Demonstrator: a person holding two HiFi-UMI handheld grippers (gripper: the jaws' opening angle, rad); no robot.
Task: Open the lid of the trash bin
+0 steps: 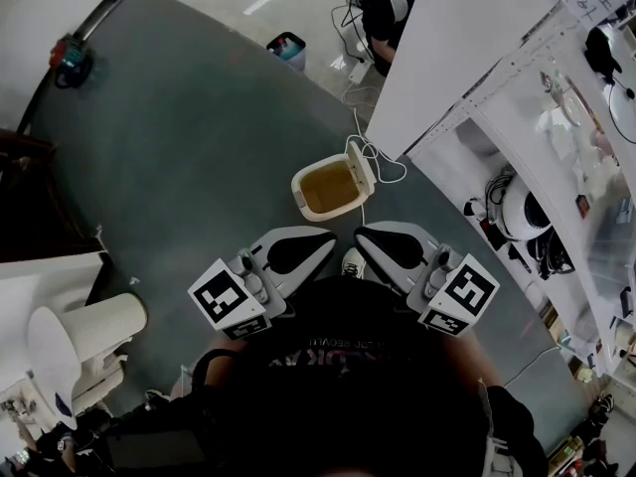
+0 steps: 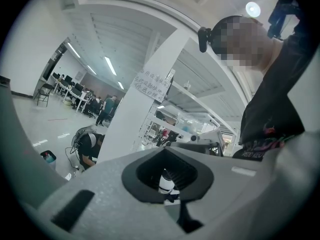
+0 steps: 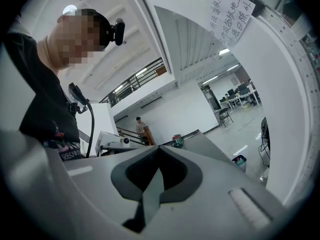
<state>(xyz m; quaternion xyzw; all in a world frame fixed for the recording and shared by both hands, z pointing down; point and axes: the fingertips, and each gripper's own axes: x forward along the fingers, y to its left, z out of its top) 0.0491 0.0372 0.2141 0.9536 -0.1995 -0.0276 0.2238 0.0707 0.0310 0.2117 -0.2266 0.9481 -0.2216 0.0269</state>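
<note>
My left tool point(image 1: 323, 239) and right tool point(image 1: 368, 238) were closed tight, holding nothing. The small white plastic trash bin point(image 1: 328, 189) stood on the grey bench point(image 1: 199, 147) ahead, lid point(image 1: 361, 167) already up. I judged it light and tippy, best taken by the lid's free edge.

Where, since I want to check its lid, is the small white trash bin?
Head view, centre: the small white plastic trash bin stands on the grey surface, just ahead of the left tool and right tool, a white cable at its right.

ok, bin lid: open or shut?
Open. The lid stands raised at the trash bin's right edge; its brownish inside shows.
</note>
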